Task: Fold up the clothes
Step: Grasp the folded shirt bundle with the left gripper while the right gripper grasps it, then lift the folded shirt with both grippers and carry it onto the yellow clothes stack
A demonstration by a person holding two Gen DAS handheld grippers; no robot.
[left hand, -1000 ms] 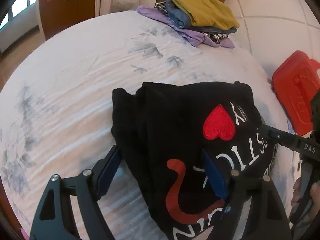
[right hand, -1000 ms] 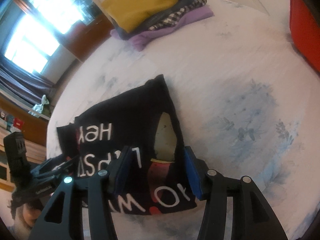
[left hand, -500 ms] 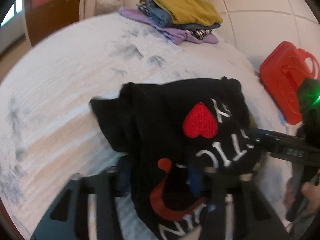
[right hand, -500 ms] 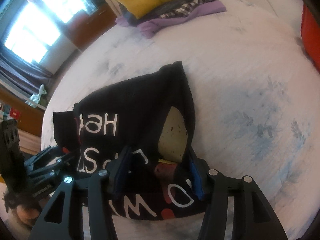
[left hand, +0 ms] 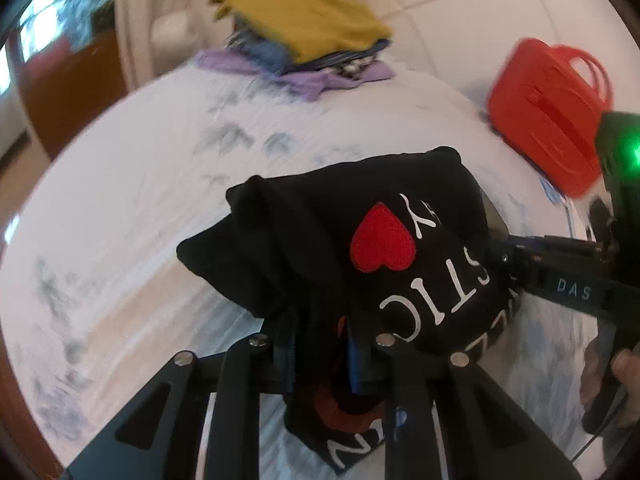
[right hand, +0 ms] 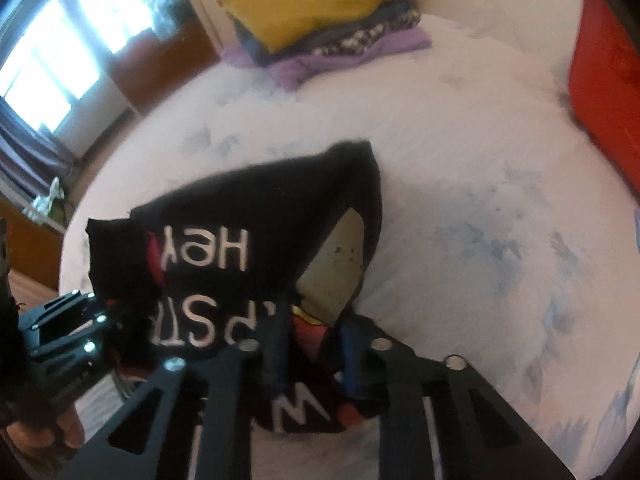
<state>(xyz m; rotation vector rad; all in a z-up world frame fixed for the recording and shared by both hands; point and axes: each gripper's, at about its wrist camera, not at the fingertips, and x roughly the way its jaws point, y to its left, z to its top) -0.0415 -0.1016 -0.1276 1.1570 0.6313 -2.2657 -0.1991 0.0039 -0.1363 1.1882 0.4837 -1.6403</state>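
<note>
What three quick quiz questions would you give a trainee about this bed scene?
1. True or false: both grippers, left and right, are pinching the black shirt.
2. What colour is the garment on top of the pile at the far end of the bed?
3. Which sits at the bed's right edge? A) red case B) blue basket C) green pillow

Key: 1 true; 2 yellow; 3 A

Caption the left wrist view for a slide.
Both tongs pinch the black shirt above the bedsheet.
</note>
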